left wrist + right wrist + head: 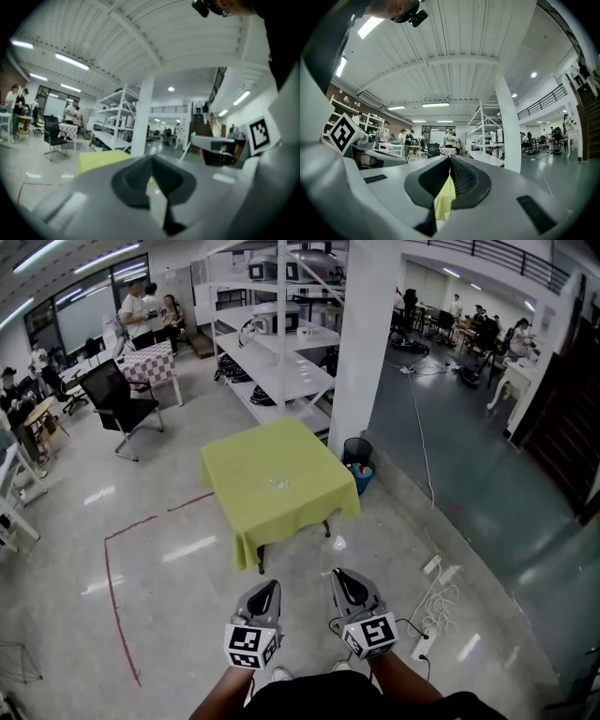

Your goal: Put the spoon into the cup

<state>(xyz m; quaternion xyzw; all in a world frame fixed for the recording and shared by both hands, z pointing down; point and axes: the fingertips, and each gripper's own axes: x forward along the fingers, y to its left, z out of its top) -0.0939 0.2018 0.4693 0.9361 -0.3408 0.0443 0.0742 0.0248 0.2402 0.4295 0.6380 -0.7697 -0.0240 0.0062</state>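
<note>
A small table with a yellow-green cloth (272, 479) stands a few steps ahead in the head view. A small pale glint (280, 484) lies near its middle; I cannot tell whether it is the cup or the spoon. Both grippers hang low in front of the person, well short of the table. My left gripper (268, 588) (152, 159) is shut and empty. My right gripper (343, 578) (450, 161) is shut and empty too, beside the left one. The cloth (96, 159) shows past the left jaws, and a sliver of the cloth (445, 197) shows in the narrow slit behind the right jaws' meeting tips.
A white pillar (366, 343) and white shelving (272, 352) stand behind the table. A dark bin (357, 452) sits by the pillar. A power strip and cables (433, 596) lie on the floor at right. An office chair (117, 399) and people are at far left.
</note>
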